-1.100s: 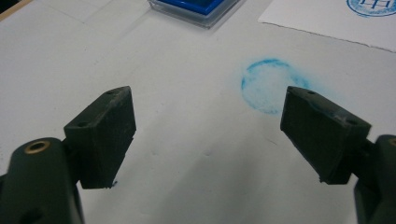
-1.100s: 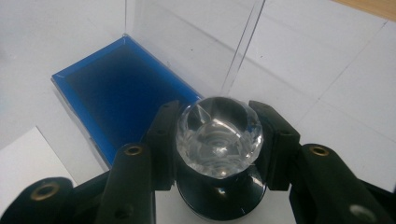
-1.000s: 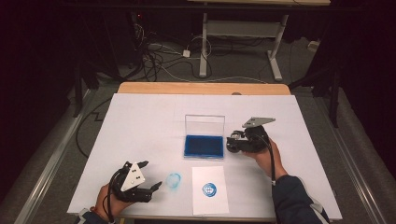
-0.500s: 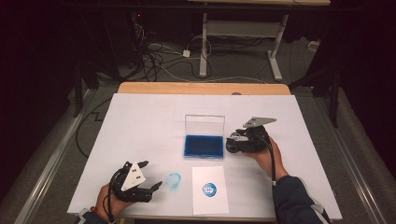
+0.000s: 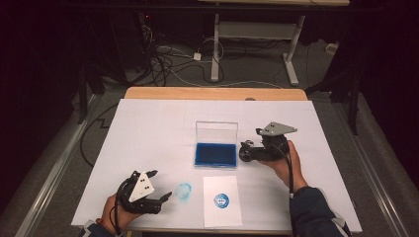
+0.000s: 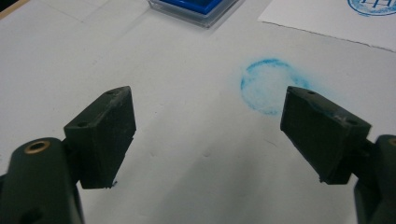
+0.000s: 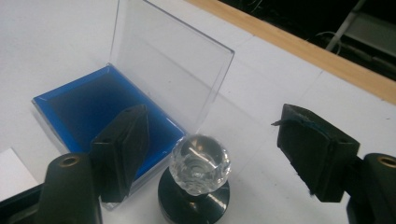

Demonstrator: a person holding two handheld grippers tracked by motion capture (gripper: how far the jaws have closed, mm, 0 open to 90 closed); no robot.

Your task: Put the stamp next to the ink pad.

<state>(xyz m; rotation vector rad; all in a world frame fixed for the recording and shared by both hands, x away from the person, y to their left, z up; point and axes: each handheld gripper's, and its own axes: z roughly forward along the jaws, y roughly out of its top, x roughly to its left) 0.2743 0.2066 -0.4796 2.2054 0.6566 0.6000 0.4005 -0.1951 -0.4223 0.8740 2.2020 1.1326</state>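
We are holding the right claw (image 5: 245,152) spread wide, its jaws having just been opening, and the stamp (image 7: 198,179) is standing free between them, with neither pad pressing on it. In the right gripper view the stamp's clear faceted knob is sitting closer to the left pad than to the right one, and its black round base is resting on the bench (image 5: 148,128). The stamp is standing upright, its long axis running vertically, knob pointing up and base down. It is standing just beside the ink pad (image 5: 214,154), at that pad's right edge in the high view; the ink pad's blue tray is lying flat and its clear lid (image 7: 168,60) is standing open, nearly upright, behind the tray. We are keeping the left claw (image 5: 159,185) released too, its jaws set wide apart and low over the bench with nothing between them; a faint blue ring print (image 6: 270,86) is lying on the white cover just ahead of its right pad. A paper sheet (image 5: 222,201) carrying a round blue stamp mark is lying near the front edge, right of that ring.
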